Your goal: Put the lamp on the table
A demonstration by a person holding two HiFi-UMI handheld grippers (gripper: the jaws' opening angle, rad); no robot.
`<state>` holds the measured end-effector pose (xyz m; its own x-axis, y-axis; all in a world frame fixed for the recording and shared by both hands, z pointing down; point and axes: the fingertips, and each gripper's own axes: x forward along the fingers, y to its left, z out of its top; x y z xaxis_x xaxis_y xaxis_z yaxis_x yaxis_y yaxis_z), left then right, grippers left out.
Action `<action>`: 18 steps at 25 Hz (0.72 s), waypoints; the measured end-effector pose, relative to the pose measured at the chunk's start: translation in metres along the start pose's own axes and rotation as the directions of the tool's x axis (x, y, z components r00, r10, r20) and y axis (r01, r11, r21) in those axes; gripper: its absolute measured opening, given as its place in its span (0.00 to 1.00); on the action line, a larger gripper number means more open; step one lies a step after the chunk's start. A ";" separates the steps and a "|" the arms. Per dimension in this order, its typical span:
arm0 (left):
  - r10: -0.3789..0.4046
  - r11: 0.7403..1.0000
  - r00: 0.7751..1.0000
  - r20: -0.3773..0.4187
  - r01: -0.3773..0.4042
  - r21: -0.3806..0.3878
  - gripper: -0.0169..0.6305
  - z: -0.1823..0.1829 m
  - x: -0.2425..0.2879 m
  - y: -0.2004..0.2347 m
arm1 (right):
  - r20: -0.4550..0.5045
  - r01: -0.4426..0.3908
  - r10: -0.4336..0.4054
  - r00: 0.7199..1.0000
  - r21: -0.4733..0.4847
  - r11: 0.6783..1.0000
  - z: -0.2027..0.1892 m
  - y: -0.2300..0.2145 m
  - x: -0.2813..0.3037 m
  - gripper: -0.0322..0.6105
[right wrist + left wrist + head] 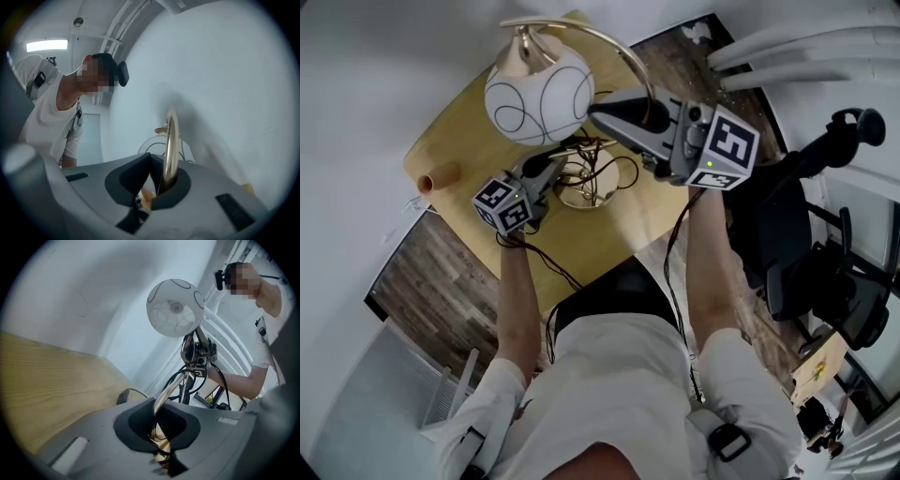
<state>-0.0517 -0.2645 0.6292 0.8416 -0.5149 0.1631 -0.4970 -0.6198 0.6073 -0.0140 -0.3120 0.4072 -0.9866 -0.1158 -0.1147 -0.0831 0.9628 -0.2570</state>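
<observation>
The lamp has a white globe shade [537, 97] with thin black lines, a curved brass arm [609, 42] and a round base [591, 183] resting on the yellow wooden table [469, 131]. My left gripper [555, 167] is low beside the base, shut on the brass stem [166, 394], which runs up between its jaws toward the globe [175, 308]. Higher up and to the right, my right gripper [614, 117] is shut on the arched brass arm [171, 145]. The left gripper view shows the right gripper [199, 352] just under the shade.
A small tan cylinder [436, 178] lies at the table's left corner. The lamp's black cable [548, 258] trails off the near edge. A black office chair [806, 244] stands to the right, with white pipes [797, 56] behind it. White walls close off the table's far side.
</observation>
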 end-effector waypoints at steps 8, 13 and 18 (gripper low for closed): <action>0.014 1.000 1.000 0.000 -0.014 -0.004 0.04 0.003 0.001 0.002 | -0.016 0.050 -0.050 0.999 0.021 0.999 0.002 -0.008 0.002 0.05; 0.019 1.000 1.000 -0.007 -0.019 -0.003 0.04 0.002 0.001 0.002 | 0.004 0.042 -0.042 0.999 0.049 0.998 0.003 -0.010 0.001 0.05; 0.003 1.000 1.000 0.004 -0.003 -0.015 0.12 0.003 0.000 -0.003 | 0.021 0.047 -0.048 0.999 0.060 0.997 0.004 -0.009 0.001 0.05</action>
<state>-0.0512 -0.2643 0.6249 0.8395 -0.5187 0.1618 -0.4960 -0.6098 0.6182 -0.0135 -0.3218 0.4054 -0.9784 -0.1668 -0.1223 -0.1204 0.9400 -0.3192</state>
